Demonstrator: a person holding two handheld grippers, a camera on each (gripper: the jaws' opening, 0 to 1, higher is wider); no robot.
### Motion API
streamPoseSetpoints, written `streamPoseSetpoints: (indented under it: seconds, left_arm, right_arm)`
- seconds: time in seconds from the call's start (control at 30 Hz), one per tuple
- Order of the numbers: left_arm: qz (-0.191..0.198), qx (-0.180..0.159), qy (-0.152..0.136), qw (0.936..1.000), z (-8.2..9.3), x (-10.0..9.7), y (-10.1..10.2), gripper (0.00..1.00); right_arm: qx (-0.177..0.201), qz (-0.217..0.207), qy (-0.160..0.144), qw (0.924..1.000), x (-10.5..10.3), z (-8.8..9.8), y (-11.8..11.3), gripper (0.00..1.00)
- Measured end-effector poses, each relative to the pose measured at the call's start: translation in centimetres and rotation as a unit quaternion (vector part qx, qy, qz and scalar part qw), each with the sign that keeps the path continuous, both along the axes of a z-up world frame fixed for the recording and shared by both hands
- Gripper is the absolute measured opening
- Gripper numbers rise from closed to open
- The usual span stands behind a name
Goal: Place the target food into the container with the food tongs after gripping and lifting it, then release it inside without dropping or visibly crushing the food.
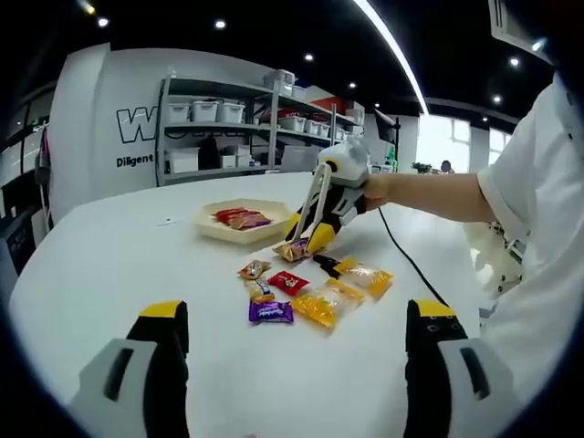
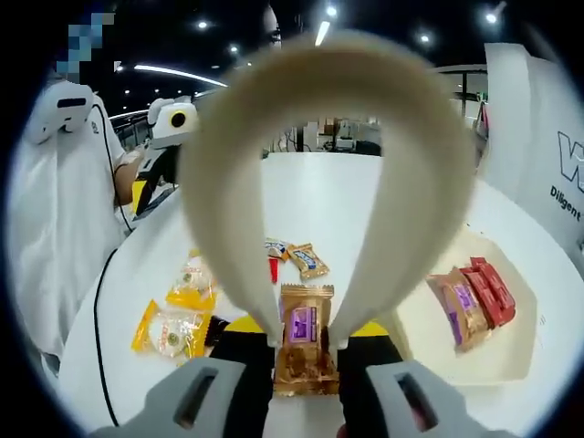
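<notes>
A: Which step is this?
B: Gripping. On the white table (image 1: 109,274), beside the tray (image 2: 511,360), the right gripper (image 2: 306,342) squeezes cream tongs (image 2: 319,119) onto a brown snack packet (image 2: 304,342). Next, I'd say, a gentle lift.
A: And the left gripper (image 1: 297,333)?
B: Held low, jaws spread, empty
</notes>
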State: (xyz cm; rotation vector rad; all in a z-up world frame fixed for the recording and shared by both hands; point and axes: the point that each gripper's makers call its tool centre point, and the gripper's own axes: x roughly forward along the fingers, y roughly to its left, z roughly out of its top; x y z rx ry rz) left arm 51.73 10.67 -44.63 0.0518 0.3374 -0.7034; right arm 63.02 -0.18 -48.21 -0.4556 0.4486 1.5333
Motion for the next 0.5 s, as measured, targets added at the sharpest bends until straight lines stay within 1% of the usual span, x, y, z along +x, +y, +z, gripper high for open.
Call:
streamPoseSetpoints:
  seconds: [0.23, 0.5]
  left_arm:
    - [-0.001, -0.003, -0.001, 1.0, 0.1, 0.0, 0.0, 0.98]
    - [-0.003, -0.005, -0.004, 1.0, 0.3, 0.1, -0.1, 0.98]
  right_arm:
    - [0.002, -0.005, -0.002, 1.0, 0.1, 1.0, -0.2, 0.21]
    - [0.007, -0.003, -0.009, 0.9999, -0.1, 2.8, -0.3, 0.21]
